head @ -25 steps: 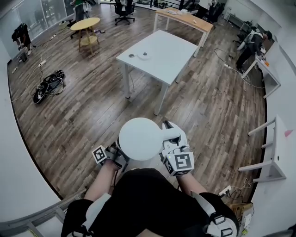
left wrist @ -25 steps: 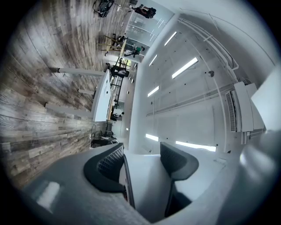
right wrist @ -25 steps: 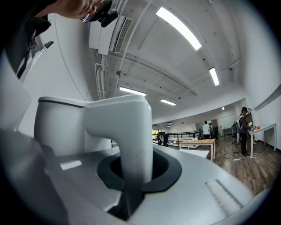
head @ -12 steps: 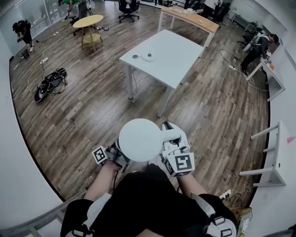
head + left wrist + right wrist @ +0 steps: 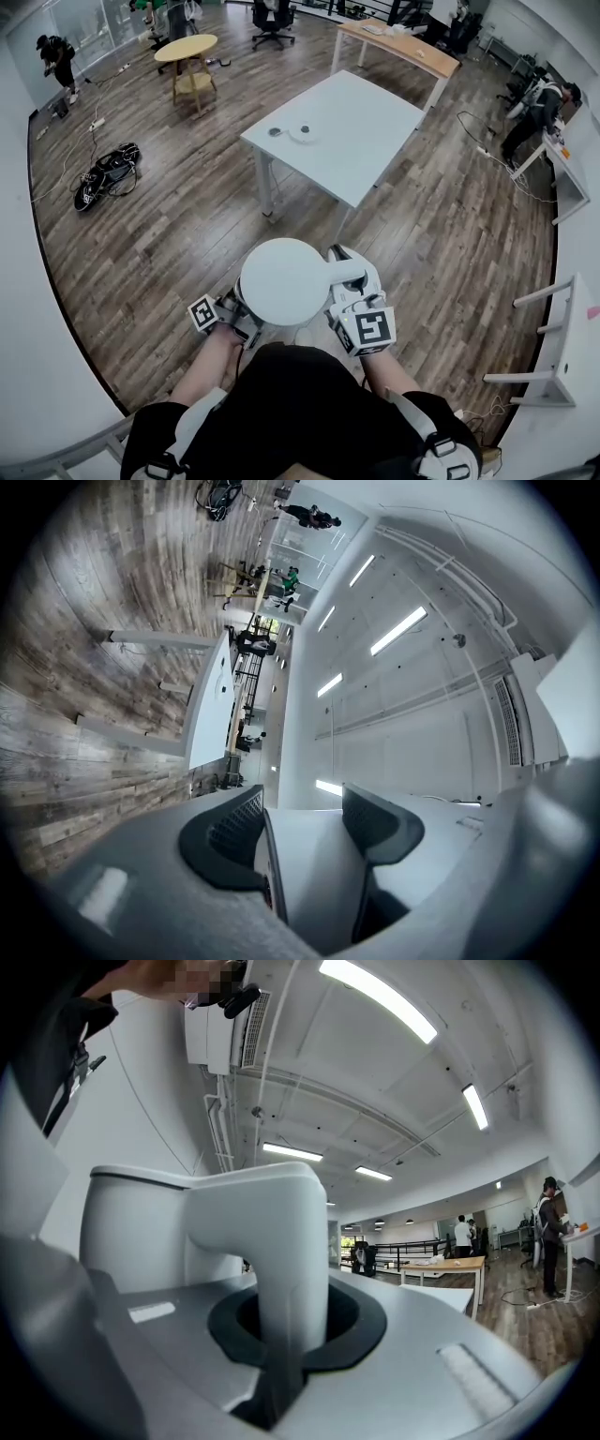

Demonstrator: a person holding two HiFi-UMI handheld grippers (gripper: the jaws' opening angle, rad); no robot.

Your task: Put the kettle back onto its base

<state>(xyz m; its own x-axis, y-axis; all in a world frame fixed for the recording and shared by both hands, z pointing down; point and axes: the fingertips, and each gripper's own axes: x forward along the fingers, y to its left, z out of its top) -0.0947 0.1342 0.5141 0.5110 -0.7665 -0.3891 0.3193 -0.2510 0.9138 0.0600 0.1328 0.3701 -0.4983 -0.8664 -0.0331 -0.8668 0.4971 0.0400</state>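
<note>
Head view | I carry kettle (image 5: pixel 284 281) well apart from base (image 5: pixel 302 134) on worktop (image 5: pixel 366 131) | right gripper (image 5: pixel 291 1321) jaws, just tightening, pinch handle (image 5: pixel 281 1241) | left gripper (image 5: pixel 300 832) jaws clamp kettle wall, steadying, I judge.

bright ceiling strip lights (image 5: pixel 380 997), fisheye-warped edges

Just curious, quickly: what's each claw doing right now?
Left gripper: closed on the kettle.
Right gripper: closed on the kettle's handle, jaws just closing tighter.
</note>
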